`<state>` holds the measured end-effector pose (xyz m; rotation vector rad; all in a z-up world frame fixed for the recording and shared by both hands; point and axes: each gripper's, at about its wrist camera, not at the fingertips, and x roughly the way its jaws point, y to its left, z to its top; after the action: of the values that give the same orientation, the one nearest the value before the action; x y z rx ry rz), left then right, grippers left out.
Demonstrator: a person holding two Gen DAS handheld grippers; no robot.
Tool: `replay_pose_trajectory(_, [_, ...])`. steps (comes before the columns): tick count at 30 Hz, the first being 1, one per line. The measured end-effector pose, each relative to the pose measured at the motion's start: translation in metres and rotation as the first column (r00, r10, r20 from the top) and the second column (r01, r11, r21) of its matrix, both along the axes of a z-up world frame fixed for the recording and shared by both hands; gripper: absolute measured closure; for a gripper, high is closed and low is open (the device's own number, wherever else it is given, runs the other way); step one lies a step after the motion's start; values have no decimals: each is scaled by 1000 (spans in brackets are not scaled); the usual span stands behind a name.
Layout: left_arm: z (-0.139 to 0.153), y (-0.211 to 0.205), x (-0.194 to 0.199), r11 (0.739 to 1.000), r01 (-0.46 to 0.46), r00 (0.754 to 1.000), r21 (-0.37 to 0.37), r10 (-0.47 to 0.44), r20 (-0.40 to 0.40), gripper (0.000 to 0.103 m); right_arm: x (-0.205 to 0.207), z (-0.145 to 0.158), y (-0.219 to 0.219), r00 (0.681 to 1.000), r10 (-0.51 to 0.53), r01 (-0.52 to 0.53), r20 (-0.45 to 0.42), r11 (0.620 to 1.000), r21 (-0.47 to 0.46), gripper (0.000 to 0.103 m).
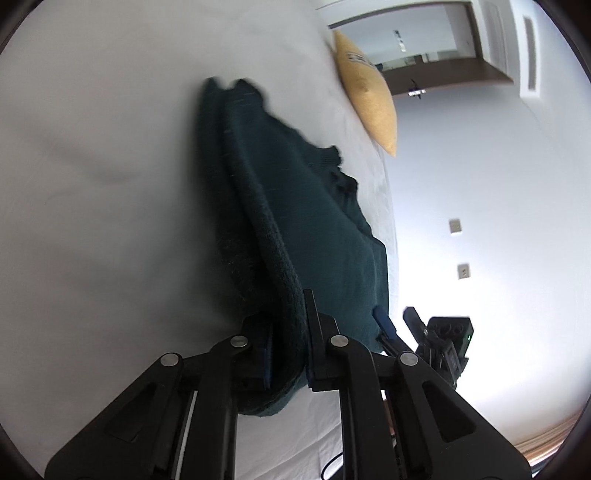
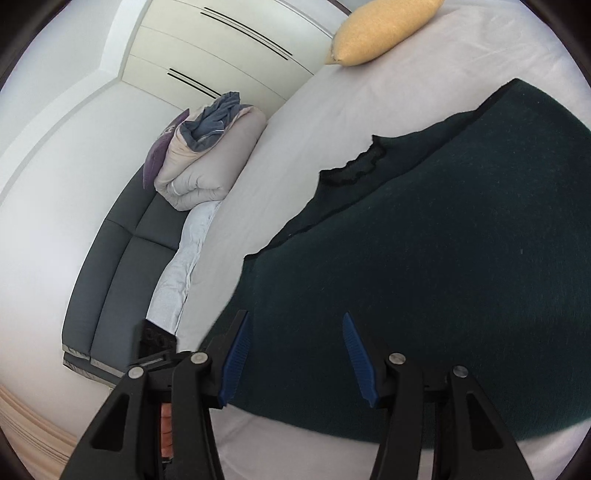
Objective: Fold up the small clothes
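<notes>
A dark green knit garment [image 1: 306,221] lies on the white bed sheet [image 1: 92,147]. My left gripper [image 1: 290,325] is shut on the garment's near edge, with a thick fold of the fabric pinched between the jaws and lifted off the sheet. In the right wrist view the same garment [image 2: 443,258] spreads flat, its ruffled collar [image 2: 354,170] toward the far side. My right gripper [image 2: 295,347] is open and empty just above the garment's near edge, with blue pads [image 2: 236,362] showing. The right gripper also shows in the left wrist view [image 1: 397,319], at the garment's other corner.
A yellow pillow [image 1: 373,92] lies at the head of the bed [image 2: 380,29]. A rolled beige duvet [image 2: 207,158] with a purple cushion rests on a dark grey sofa [image 2: 122,251] beside the bed. White wardrobe doors [image 2: 221,48] stand behind.
</notes>
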<state>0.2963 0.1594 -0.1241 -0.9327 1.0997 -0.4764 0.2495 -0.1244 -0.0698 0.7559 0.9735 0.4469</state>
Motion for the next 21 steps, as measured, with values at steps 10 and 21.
replay_pose_trajectory(10, [63, -135, 29, 960, 152, 977, 234, -181, 109, 93, 54, -13, -35, 998, 42, -30, -46, 971, 238, 38])
replay_pose_trajectory(21, [38, -209, 26, 913, 234, 958, 335, -275, 79, 93, 107, -43, -32, 981, 124, -74, -146, 948, 310, 35])
